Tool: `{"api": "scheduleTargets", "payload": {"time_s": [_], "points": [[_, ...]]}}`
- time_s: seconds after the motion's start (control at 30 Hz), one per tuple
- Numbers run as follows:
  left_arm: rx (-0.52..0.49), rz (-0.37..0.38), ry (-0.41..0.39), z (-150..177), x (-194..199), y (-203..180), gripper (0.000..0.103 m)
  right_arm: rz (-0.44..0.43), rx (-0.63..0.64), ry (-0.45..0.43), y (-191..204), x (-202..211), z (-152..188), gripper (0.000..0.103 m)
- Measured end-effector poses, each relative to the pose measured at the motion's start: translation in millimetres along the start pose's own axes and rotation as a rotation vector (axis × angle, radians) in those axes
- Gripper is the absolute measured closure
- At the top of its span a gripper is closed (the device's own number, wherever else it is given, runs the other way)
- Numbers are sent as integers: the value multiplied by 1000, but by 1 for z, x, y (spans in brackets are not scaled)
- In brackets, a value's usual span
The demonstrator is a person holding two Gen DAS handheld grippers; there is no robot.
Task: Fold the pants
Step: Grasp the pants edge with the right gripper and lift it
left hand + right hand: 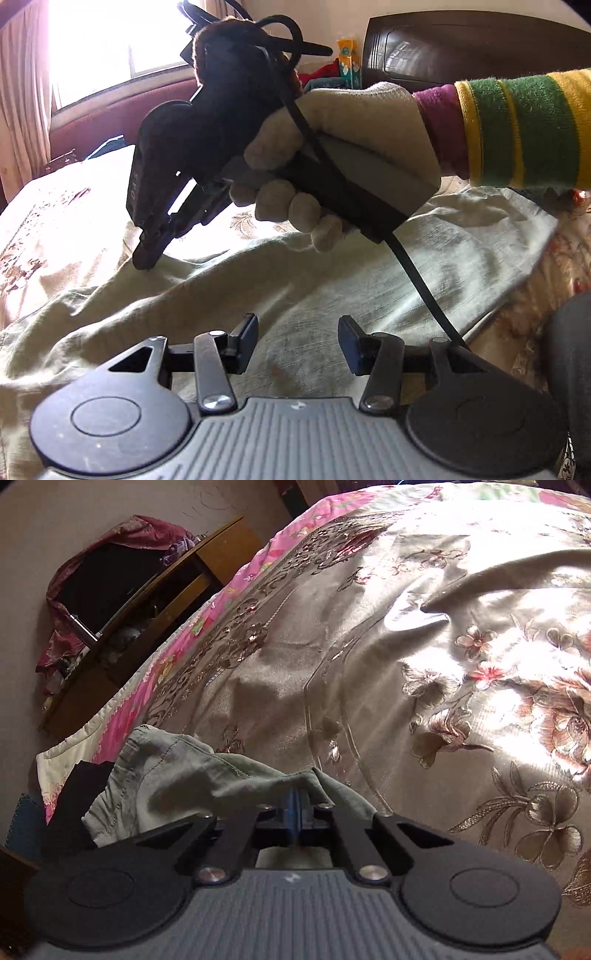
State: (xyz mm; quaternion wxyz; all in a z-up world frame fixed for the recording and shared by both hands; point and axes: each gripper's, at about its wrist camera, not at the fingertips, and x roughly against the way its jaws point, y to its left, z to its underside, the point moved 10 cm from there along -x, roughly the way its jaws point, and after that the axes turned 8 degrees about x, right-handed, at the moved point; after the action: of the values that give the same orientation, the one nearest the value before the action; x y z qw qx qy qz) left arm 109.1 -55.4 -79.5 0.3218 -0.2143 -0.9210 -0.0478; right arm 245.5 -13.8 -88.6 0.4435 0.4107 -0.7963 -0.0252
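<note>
Pale green pants [295, 280] lie spread across the bed. My left gripper [298, 341] is open and empty, hovering just above the cloth. In the left wrist view my right gripper [147, 254], held by a gloved hand, points down with its tips closed on the pants' edge. In the right wrist view the right gripper [297, 801] is shut on a fold of the pants [184, 775], which drapes over its fingers and hangs to the left. The fingertips are hidden under the cloth.
A floral bedspread [443, 646] covers the bed, with a pink quilt edge [177, 642] at the left. A wooden cabinet [147, 609] stands beside the bed. A dark headboard [461, 44] and a window [110, 37] lie beyond. A black cable [417, 280] hangs from the right gripper.
</note>
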Motion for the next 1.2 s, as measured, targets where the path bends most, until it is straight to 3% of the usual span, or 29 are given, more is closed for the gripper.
{"api": "scheduleTargets", "payload": {"time_s": [0.17,0.23,0.27,0.43,0.5,0.57,0.6,0.7,0.77,0.87,1.03,1.07,1.13,1.2], "points": [[26,-15,33,4,-8,7,42,67,-140,-85,-34,-13,-18,102],[54,-38,69,7,-13,15,42,23,-183,-75,-37,-14,-17,102],[70,-44,75,7,-14,18,42,-13,-192,-72,-33,-10,-16,96],[115,-25,61,5,-12,23,42,-49,-128,-67,-15,19,-5,94],[108,-20,55,4,-10,22,42,-63,-113,-54,-15,18,-1,87],[95,-20,50,4,-9,21,42,-75,-95,-34,-14,9,1,68],[92,-21,49,4,-8,21,42,-101,-80,-15,-11,3,2,68],[95,-19,52,4,-7,23,42,-117,-21,43,-3,-10,6,68],[105,-15,55,3,-8,25,42,-130,39,66,4,-11,8,78],[121,-6,56,3,-8,29,42,-145,86,66,12,-4,7,82],[119,-8,56,4,-9,30,42,-119,28,86,-2,-24,6,78],[119,-13,54,5,-9,31,42,-110,17,89,-4,-28,7,84],[123,-30,43,4,-9,33,42,-67,-4,38,-7,-26,0,99],[129,-59,26,2,-7,38,42,-70,-56,-37,-13,-15,-12,99]]}}
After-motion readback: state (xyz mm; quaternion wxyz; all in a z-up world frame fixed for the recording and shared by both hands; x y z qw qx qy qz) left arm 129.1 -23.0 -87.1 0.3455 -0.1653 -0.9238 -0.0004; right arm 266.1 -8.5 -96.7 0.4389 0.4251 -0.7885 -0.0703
